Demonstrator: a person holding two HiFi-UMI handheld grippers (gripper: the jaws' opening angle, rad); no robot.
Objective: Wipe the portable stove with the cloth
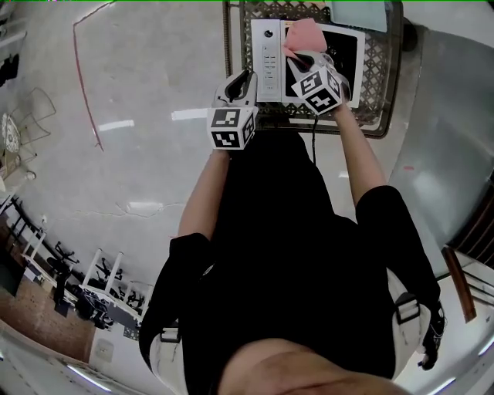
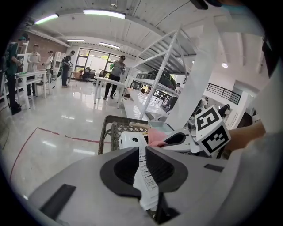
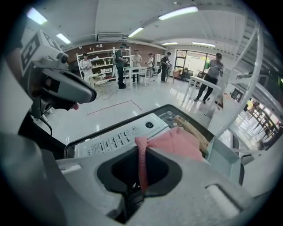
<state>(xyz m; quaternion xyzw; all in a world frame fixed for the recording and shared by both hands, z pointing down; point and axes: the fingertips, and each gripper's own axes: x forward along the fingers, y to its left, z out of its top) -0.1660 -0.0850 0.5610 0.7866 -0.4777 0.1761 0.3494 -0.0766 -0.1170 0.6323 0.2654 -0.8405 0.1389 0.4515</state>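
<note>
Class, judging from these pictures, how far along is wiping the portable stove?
Done: the right gripper is shut on the pink cloth; the left gripper clamps the portable stove by its white edge. In hand: the cloth is over the stove top. Left: the wiping strokes; no cleaned patch shows.

support: dark wire-mesh basket [image 1: 378, 69], square lattice, raised rim | stands on: glossy grey floor [image 1: 139, 154] | directly on the mesh: white portable stove [image 1: 266, 46], lying flat and covering most of it; pale teal box [image 1: 359, 14] at the far right corner | on the floor: red tape line [image 1: 86, 85], well left of the basket
</note>
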